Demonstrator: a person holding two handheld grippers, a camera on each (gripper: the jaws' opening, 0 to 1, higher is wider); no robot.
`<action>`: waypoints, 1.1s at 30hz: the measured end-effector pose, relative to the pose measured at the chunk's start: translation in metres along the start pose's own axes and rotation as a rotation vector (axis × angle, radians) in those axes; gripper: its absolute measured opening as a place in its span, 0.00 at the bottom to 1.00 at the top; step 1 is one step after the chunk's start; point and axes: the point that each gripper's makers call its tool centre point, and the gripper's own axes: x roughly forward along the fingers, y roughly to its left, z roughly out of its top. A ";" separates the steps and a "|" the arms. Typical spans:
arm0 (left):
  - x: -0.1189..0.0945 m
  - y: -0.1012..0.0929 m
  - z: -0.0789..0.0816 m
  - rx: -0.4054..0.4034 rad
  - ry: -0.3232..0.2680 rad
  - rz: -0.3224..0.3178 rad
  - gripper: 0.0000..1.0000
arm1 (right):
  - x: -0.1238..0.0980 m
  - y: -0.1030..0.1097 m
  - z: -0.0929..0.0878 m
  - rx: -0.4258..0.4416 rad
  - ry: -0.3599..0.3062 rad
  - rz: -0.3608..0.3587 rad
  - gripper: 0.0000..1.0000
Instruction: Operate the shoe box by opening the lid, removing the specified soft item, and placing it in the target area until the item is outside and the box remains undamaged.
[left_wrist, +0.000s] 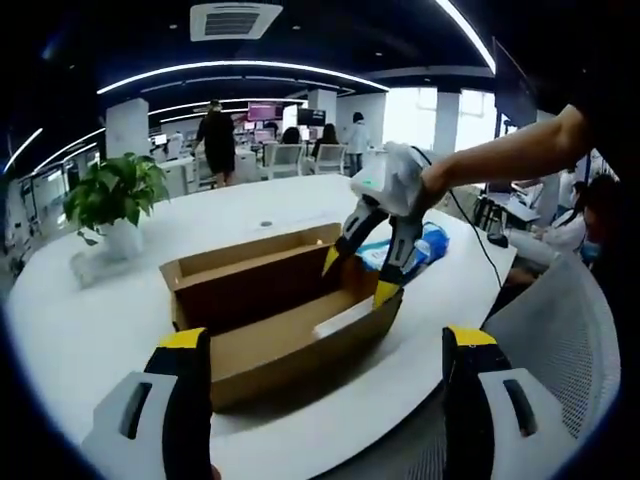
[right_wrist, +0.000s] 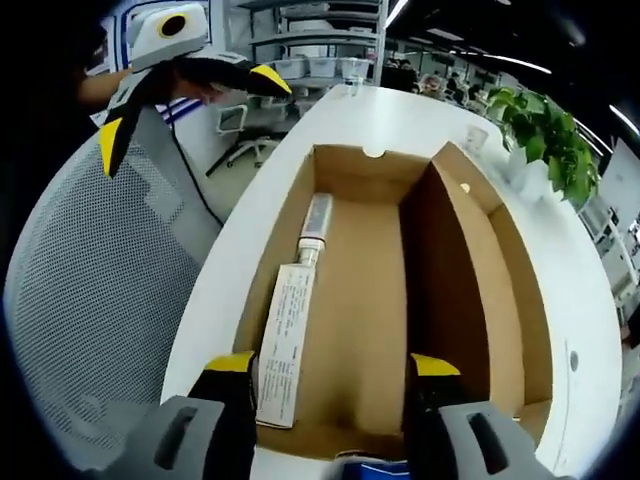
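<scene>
Right gripper (right_wrist: 330, 385), jaws apart and empty, hangs over the open shoe box (right_wrist: 520, 300) holding a paper slip (right_wrist: 283, 340) and possibly a tube (right_wrist: 315, 228); left gripper (left_wrist: 325, 350) likewise open, empty.

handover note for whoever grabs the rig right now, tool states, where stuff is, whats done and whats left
Left tool: open, holding nothing, hovering short of the near side of the shoe box.
Right tool: open, holding nothing, hovering above the box's end.
Box is on the white table with its lid folded open.
Inside: a white paper slip and a small tube along one wall.
A blue and white item lies on the table beyond the box.
Done: lid opened.
Left: confirm the soft item is out; I cannot tell.
</scene>
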 end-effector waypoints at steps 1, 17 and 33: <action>0.000 -0.001 0.000 -0.002 -0.002 -0.002 1.00 | 0.001 0.000 0.000 0.012 -0.003 0.003 0.58; 0.002 -0.002 -0.003 -0.017 -0.009 -0.006 1.00 | 0.005 0.001 -0.007 -0.023 0.026 -0.035 0.42; 0.003 -0.001 -0.006 -0.004 -0.003 -0.003 0.98 | 0.017 0.013 -0.006 0.026 0.020 0.021 0.19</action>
